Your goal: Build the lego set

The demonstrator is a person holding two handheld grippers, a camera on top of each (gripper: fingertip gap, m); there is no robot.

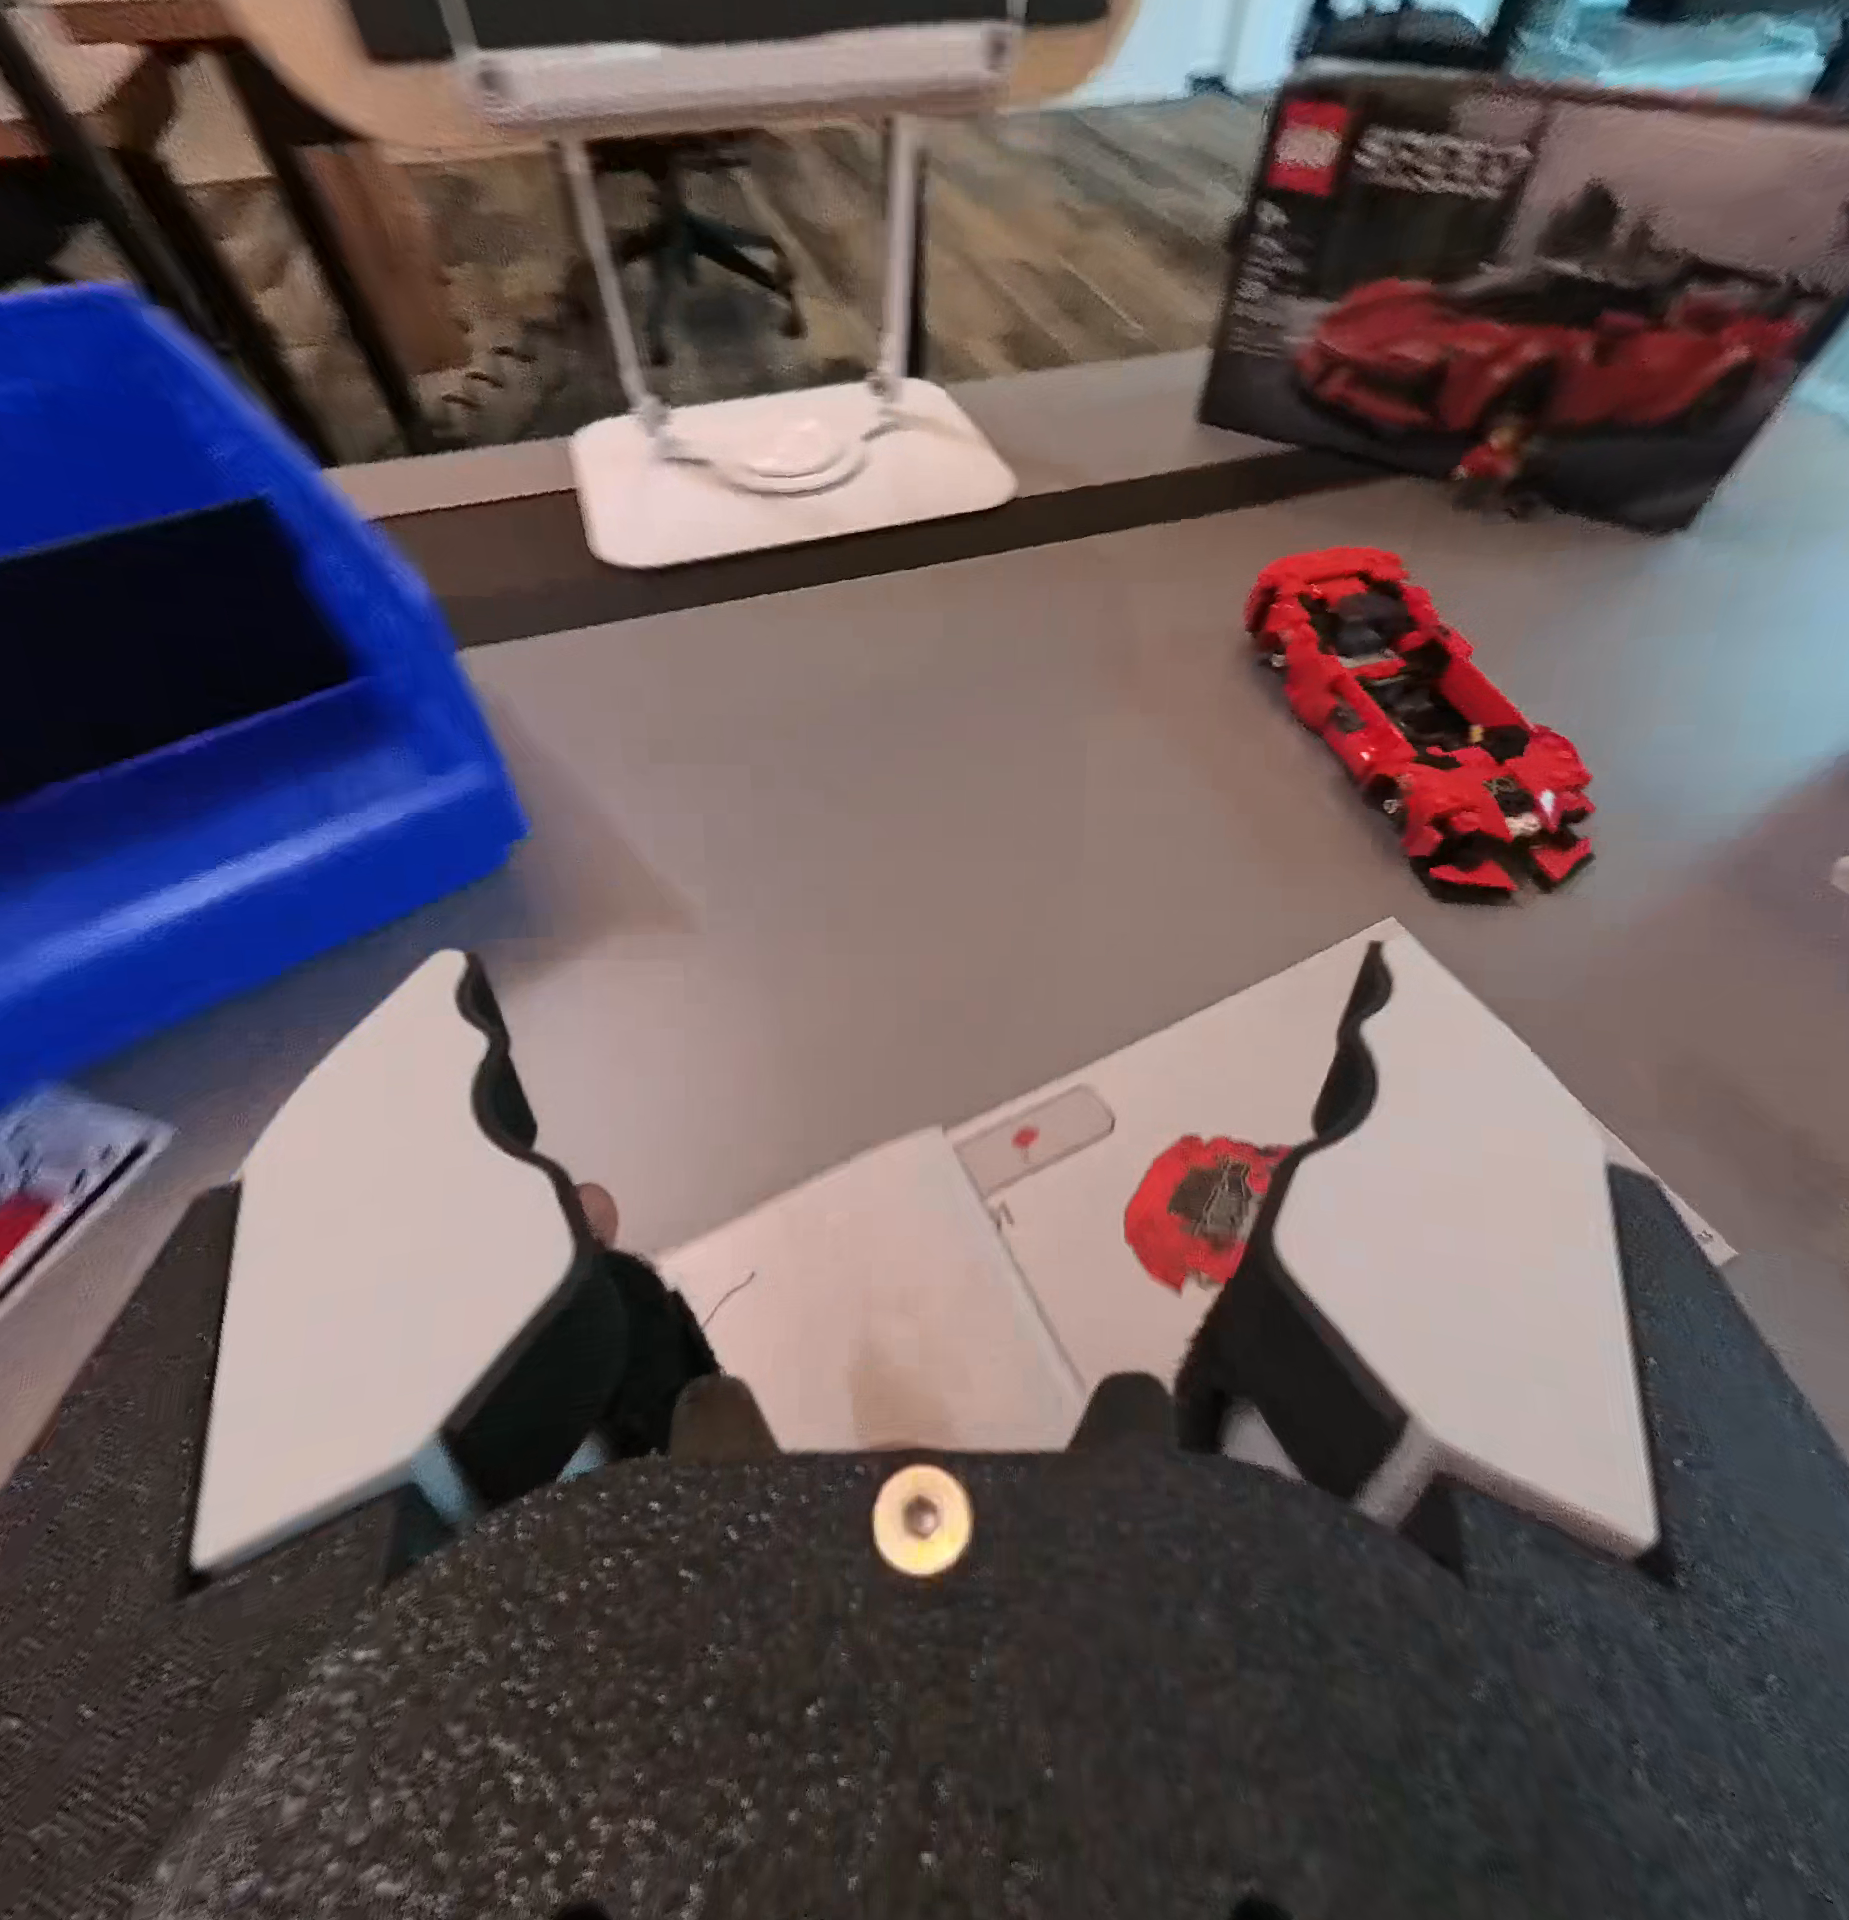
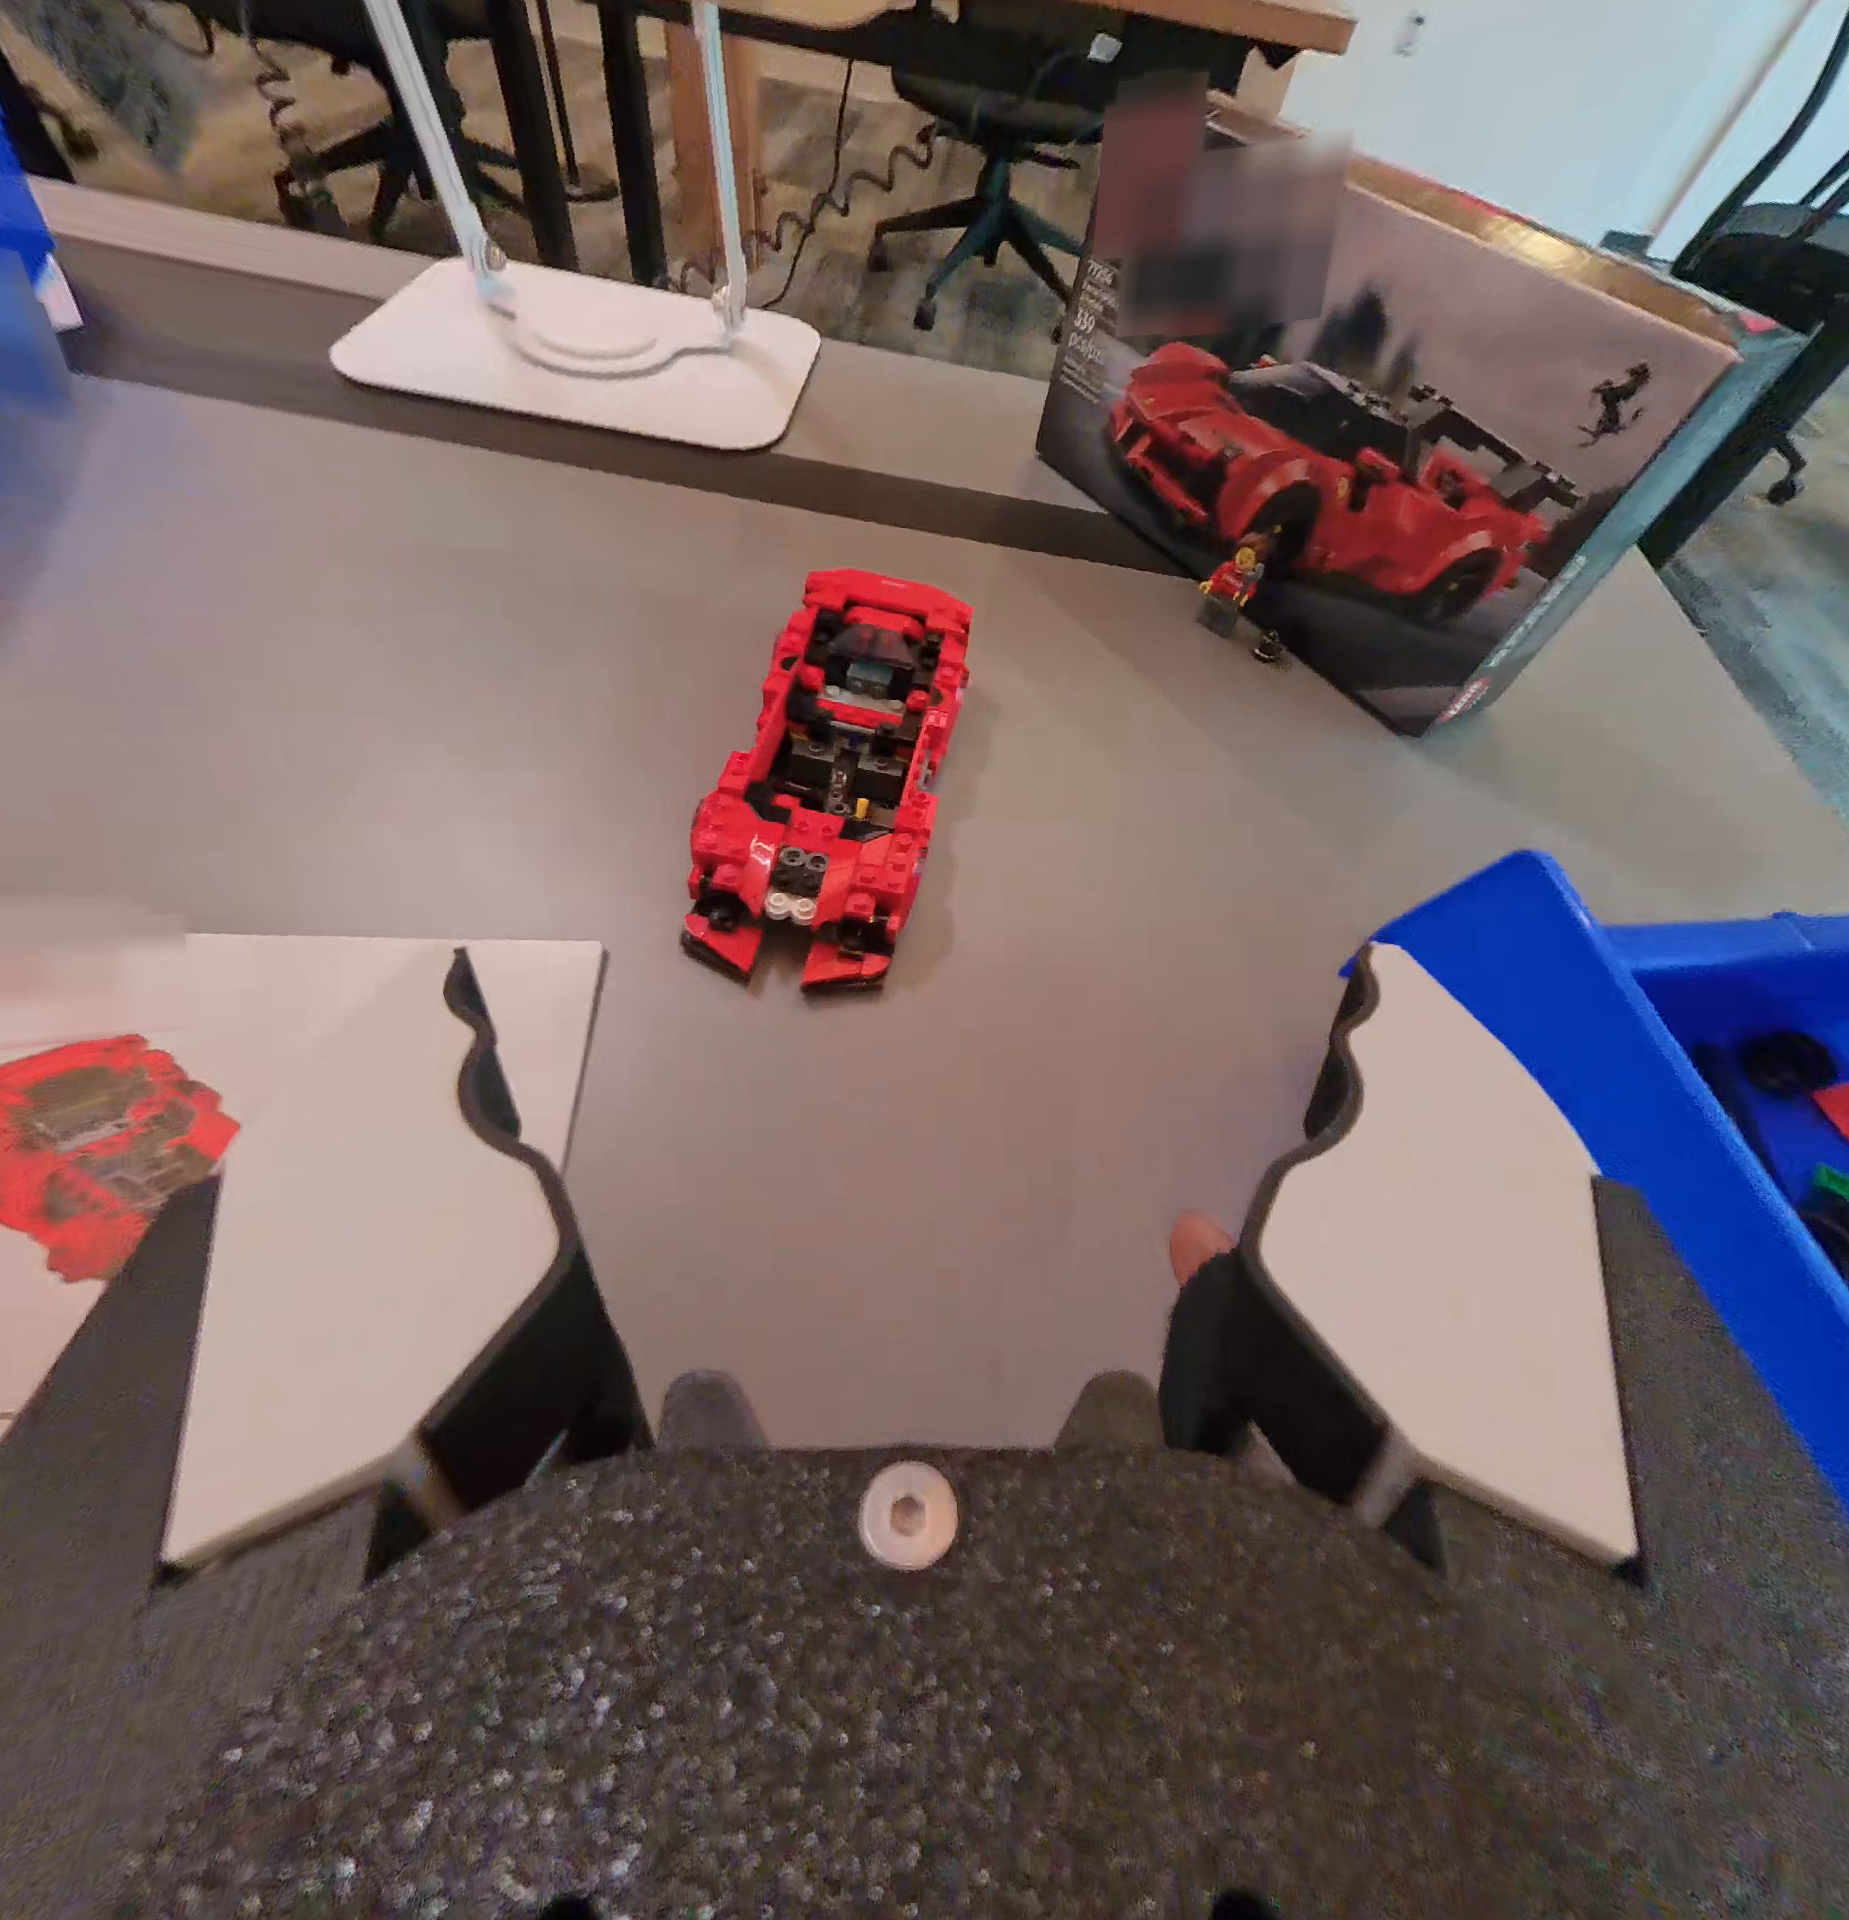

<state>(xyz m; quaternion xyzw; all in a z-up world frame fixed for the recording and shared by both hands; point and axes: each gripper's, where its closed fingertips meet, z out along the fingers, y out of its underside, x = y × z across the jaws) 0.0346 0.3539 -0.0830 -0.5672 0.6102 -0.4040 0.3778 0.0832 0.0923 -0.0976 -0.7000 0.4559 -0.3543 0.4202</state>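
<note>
Only right wrist view: loose pieces [image 2: 1824,1143] inside blue bin [image 2: 1585,1039]; both grippers spread, empty; red car [image 2: 832,779] centred.

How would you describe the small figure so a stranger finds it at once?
Start at the big set box standing at the table's far right. At its near bottom edge stands the minifigure, red-clad. Unlike the red car mid-table, it is tiny and upright.

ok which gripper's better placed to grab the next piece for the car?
Probably right. The right gripper is open beside the blue bin where loose pieces show, with the red car straight ahead. The left gripper, also open, hovers over the instruction booklet.
</note>
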